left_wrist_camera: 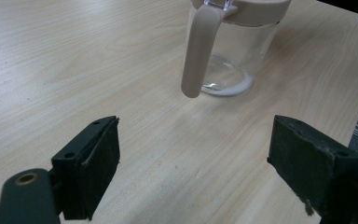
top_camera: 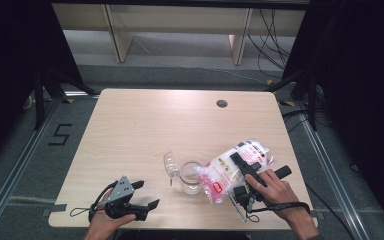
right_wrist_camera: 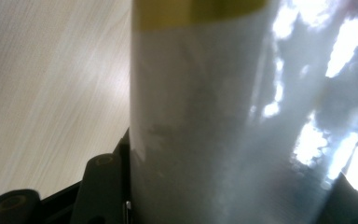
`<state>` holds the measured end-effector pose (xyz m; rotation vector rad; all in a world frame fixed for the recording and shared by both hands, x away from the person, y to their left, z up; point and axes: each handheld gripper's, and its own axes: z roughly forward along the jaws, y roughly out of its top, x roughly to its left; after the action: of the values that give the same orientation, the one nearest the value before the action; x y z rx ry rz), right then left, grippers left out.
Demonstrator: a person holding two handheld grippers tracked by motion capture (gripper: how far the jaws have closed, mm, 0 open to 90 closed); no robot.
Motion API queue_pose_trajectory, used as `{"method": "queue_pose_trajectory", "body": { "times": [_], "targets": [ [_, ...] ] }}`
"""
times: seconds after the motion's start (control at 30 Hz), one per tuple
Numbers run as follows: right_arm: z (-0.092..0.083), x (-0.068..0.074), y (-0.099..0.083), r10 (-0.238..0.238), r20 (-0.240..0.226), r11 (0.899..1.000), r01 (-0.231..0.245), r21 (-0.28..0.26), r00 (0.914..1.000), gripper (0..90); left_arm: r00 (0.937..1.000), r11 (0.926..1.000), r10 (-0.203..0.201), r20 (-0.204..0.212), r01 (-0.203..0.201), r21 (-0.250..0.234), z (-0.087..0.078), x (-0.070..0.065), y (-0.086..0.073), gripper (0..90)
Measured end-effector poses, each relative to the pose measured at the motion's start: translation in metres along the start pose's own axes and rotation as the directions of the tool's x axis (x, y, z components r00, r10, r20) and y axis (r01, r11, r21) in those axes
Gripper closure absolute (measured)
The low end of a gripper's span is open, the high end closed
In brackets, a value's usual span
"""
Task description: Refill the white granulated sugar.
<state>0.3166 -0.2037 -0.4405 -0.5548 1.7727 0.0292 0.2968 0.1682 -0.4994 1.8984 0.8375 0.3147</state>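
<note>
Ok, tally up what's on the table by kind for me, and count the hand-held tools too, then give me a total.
Plastic bags of white grains: 1, the bag, tipped toward the jar.
Clear glass jars: 1, the jar.
Flip lids: 1, the clear lid, open beside the jar's mouth.
Tools: 2, the left tool and the right tool.
Total: 5

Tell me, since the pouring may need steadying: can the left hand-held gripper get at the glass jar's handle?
Probably yes. The left hand-held gripper stands open with bare table between it and the jar, whose handle faces it. The bag tilts in from the far side.
</note>
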Motion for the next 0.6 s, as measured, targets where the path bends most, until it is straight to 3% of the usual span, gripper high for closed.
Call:
{"method": "queue_pose_trajectory", "body": {
  "times": [0.1, 0.13, 0.2, 0.27, 0.37, 0.6],
  "targets": [
    [-0.0001, -0.0013, 0.0001, -0.011, 0.017, 1.000, 0.011, -0.010, 0.9998, 49.0, 0.9994, 0.9994, 0.033, 0.003, -0.033, -0.001, -0.0004, 0.0013, 0.0007, 16.0],
    [0.0007, -0.0038, 0.0006, -0.040, 0.023, 0.999, 0.040, -0.022, 0.9989, 49.0, 1.0000, 1.0000, 0.003, -0.001, -0.003, -0.003, 0.0000, -0.0001, 0.0001, 16.0],
    [-0.0019, -0.0015, 0.0013, -0.008, -0.006, 1.000, 0.008, 0.018, 0.9999, 49.1, 0.9999, 0.9999, 0.011, -0.001, -0.011, 0.004, -0.0005, 0.0006, 0.0001, 16.1],
    [-0.0004, -0.0058, 0.0024, -0.051, 0.028, 0.999, 0.052, -0.017, 0.9983, 49.1, 0.9999, 0.9999, 0.010, -0.002, -0.010, 0.003, -0.0005, 0.0006, 0.0001, 16.0],
    [-0.0022, -0.0041, 0.0032, -0.030, 0.007, 1.000, 0.030, 0.006, 0.9995, 49.3, 0.9999, 0.9999, 0.011, -0.001, -0.011, -0.001, -0.0003, 0.0001, 0.0001, 16.1],
    [-0.0015, -0.0054, 0.0041, -0.056, 0.019, 0.998, 0.055, 0.002, 0.9983, 49.6, 0.9999, 0.9999, 0.013, -0.004, -0.013, 0.002, -0.0006, 0.0009, 0.0002, 16.0]
  ]
}}
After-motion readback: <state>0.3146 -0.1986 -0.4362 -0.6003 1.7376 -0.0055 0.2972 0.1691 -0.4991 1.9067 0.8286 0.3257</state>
